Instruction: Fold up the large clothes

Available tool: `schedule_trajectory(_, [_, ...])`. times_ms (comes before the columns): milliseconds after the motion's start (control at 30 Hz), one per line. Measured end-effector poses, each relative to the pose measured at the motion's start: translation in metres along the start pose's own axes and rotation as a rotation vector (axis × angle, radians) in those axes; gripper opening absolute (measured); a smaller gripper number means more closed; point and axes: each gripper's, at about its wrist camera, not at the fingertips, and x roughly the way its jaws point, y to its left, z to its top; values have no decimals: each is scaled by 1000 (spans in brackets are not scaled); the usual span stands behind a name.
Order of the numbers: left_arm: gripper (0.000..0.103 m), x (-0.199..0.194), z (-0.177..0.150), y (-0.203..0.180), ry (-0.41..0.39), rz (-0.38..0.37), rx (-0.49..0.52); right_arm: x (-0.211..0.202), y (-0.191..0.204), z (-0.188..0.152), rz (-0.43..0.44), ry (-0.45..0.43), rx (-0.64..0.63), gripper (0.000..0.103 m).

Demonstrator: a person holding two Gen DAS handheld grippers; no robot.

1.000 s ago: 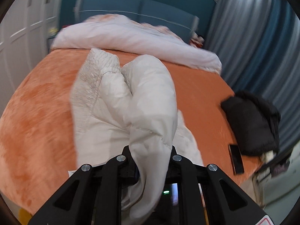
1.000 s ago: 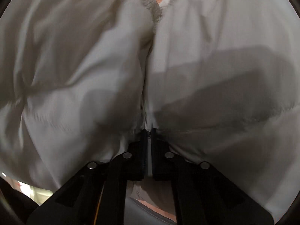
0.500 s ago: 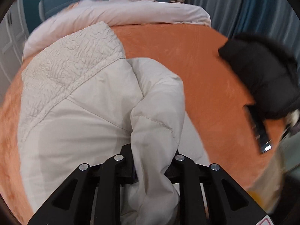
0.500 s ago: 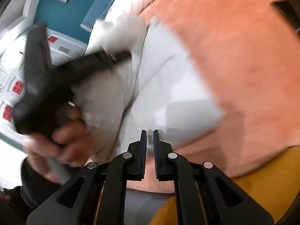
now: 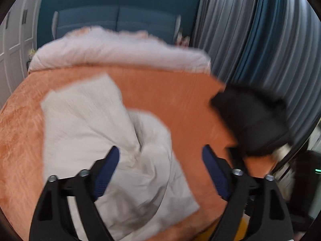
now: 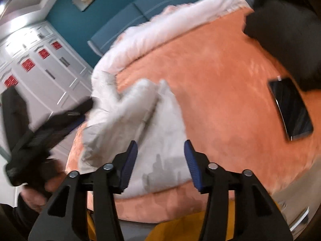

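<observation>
A cream-white padded jacket lies folded in a bundle on the orange bed cover, near the bed's front edge. It also shows in the right wrist view. My left gripper is open and empty, held above the jacket's right part. My right gripper is open and empty, just in front of the jacket's near edge. The left gripper appears blurred at the left of the right wrist view, in a hand.
A black garment lies at the bed's right side, with a dark phone beside it. A rolled white duvet lies across the head of the bed. Grey-blue curtains hang on the right, white wardrobes on the left.
Both grippers have opened. The left one let go of the jacket sleeve, which dropped onto the bundle. Both have pulled back from the jacket toward the bed's front edge.
</observation>
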Motion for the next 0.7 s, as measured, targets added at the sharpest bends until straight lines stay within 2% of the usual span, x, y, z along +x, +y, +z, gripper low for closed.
schedule_trajectory(67, [86, -27, 2, 13, -25, 3, -13, 0, 16, 10, 42, -21, -25, 62])
schedule_trajectory(133, [87, -44, -10, 32, -1, 28, -30, 10, 35, 21, 74, -27, -39, 68])
schedule_trajectory(300, [87, -39, -72, 66, 157, 152, -8, 32, 75, 45, 99, -8, -113, 81])
schedule_trajectory(367, [87, -30, -97, 70, 218, 191, 8, 42, 97, 47, 86, 7, -182, 87])
schedule_trajectory(467, [87, -16, -124, 71, 270, 223, 34, 61, 123, 44, 42, 31, -266, 90])
schedule_trajectory(600, [87, -1, -138, 78, 270, 278, 37, 111, 127, 41, -17, 133, -304, 90])
schedule_trajectory(633, [87, 4, -139, 82, 273, 293, 34, 120, 126, 38, -35, 154, -308, 79])
schedule_trajectory(667, [86, 8, -139, 86, 276, 302, 27, 127, 125, 35, -55, 174, -316, 42])
schedule_trajectory(700, [84, 10, -142, 93, 284, 311, 14, 135, 122, 31, -81, 207, -326, 17])
